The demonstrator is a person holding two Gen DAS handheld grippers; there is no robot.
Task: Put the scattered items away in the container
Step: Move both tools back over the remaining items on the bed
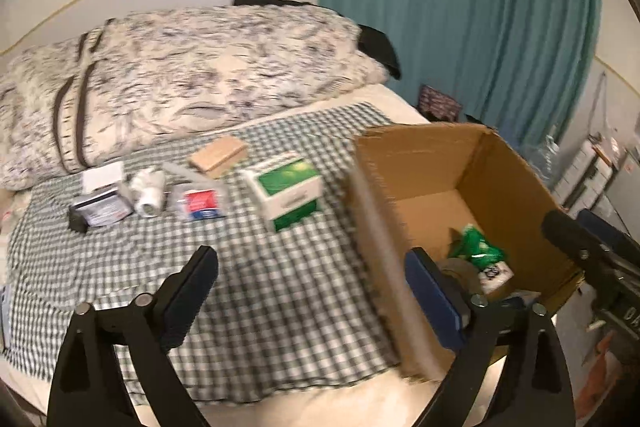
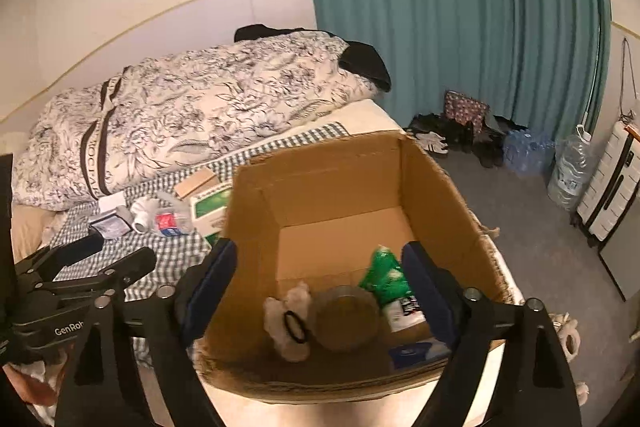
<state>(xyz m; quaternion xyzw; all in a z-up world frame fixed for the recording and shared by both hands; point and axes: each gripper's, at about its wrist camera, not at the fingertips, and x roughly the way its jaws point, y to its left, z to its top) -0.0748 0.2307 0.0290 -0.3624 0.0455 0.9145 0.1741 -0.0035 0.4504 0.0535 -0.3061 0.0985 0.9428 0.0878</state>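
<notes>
An open cardboard box [image 2: 328, 163] stands at the bed's edge on a green checked cloth [image 1: 260, 291]. Inside lie a green packet [image 2: 384, 275], a round brownish tape roll [image 2: 346, 319], a white bundle with a black hair tie [image 2: 294, 325] and a blue item [image 2: 416, 351]. My right gripper [image 2: 320, 251] hovers open over the box with nothing between its fingers. Left of the box [image 1: 424, 155], my left gripper [image 1: 310, 259] is open and empty above the cloth. Beyond it lie a green-white carton [image 1: 288, 187], a red-blue packet [image 1: 200, 205], a white roll [image 1: 150, 193], a wooden block [image 1: 218, 157] and a dark packet [image 1: 102, 211].
A floral duvet [image 2: 192, 115] is bunched along the back of the bed. A teal curtain [image 2: 460, 27] hangs behind. On the grey floor to the right are shoes [image 2: 452, 135], water bottles [image 2: 568, 171] and a white suitcase [image 2: 612, 187].
</notes>
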